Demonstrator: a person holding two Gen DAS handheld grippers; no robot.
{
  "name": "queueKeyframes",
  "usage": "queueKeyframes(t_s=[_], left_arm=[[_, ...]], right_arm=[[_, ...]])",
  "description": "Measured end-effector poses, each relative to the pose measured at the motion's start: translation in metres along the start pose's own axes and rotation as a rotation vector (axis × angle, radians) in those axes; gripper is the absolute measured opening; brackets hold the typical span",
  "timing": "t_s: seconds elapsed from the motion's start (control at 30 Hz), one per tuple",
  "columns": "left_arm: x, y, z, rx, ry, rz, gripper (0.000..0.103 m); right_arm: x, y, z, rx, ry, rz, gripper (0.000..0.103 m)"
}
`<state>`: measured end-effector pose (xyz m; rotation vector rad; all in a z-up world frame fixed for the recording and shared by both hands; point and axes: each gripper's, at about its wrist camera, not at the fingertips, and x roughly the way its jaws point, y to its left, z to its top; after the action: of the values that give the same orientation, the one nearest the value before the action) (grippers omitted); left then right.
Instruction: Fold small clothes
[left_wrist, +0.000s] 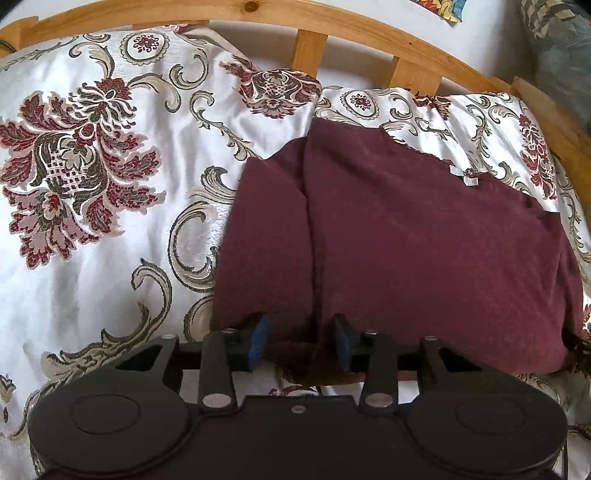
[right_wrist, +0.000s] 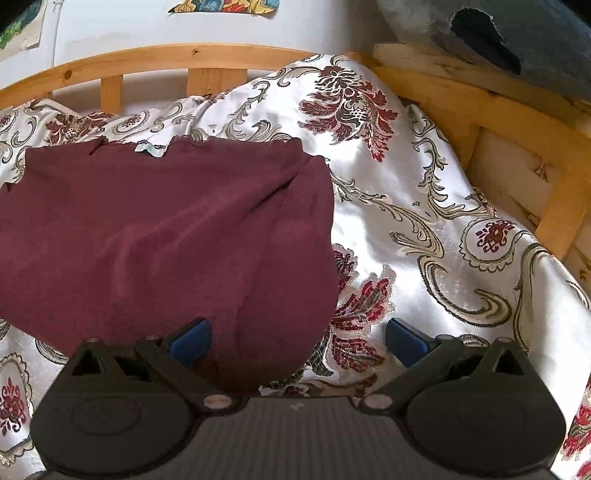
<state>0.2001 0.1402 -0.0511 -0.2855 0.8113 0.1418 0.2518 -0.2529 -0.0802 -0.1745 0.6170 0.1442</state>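
A maroon garment (left_wrist: 406, 229) lies partly folded on a white floral bedspread (left_wrist: 110, 240), with a small white label at its far edge. My left gripper (left_wrist: 301, 343) is at the garment's near edge, its blue pads (left_wrist: 260, 341) partly closed with a bunch of the maroon fabric between them. In the right wrist view the same garment (right_wrist: 166, 229) fills the left half. My right gripper (right_wrist: 297, 341) is open wide, its left pad (right_wrist: 192, 341) over the garment's near right corner and its right pad over the bedspread (right_wrist: 461, 221).
A wooden slatted bed frame (left_wrist: 310, 48) runs along the far side and turns down the right side (right_wrist: 517, 122). A white wall with pictures stands behind it. Dark bedding (right_wrist: 517, 33) sits at the top right.
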Motion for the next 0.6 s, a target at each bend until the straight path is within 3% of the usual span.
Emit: queueKeyframes(t_s=[0.07, 0.13, 0.27, 0.37, 0.4, 0.43, 0.47, 0.5, 0.6], left_arm=[[-0.004, -0.001, -0.001, -0.005, -0.008, 0.006, 0.053], [-0.011, -0.003, -0.002, -0.014, -0.034, 0.004, 0.071], [-0.021, -0.007, -0.002, -0.003, -0.096, -0.054, 0.072], [-0.012, -0.013, 0.003, 0.012, -0.056, -0.058, 0.056], [-0.008, -0.013, 0.004, 0.011, -0.043, -0.060, 0.042], [-0.003, -0.013, 0.005, 0.009, -0.023, -0.054, 0.021], [-0.001, -0.013, 0.005, 0.007, -0.012, -0.047, 0.011], [-0.001, -0.014, 0.005, 0.009, -0.025, -0.044, 0.006], [-0.011, -0.023, 0.001, 0.048, -0.092, 0.002, 0.005]], right_arm=[[0.000, 0.000, 0.001, -0.001, 0.000, -0.001, 0.103], [0.000, 0.001, 0.000, -0.001, 0.001, -0.001, 0.103], [0.000, 0.001, 0.001, -0.001, -0.002, -0.003, 0.103], [-0.002, 0.002, 0.001, -0.006, -0.015, -0.010, 0.103], [-0.003, 0.002, 0.001, -0.005, -0.021, -0.013, 0.103], [-0.004, 0.002, 0.001, -0.006, -0.029, -0.017, 0.103], [-0.006, 0.002, 0.001, -0.007, -0.040, -0.021, 0.103], [-0.009, 0.002, 0.001, -0.009, -0.052, -0.026, 0.103], [-0.012, 0.002, 0.003, -0.015, -0.077, -0.039, 0.103]])
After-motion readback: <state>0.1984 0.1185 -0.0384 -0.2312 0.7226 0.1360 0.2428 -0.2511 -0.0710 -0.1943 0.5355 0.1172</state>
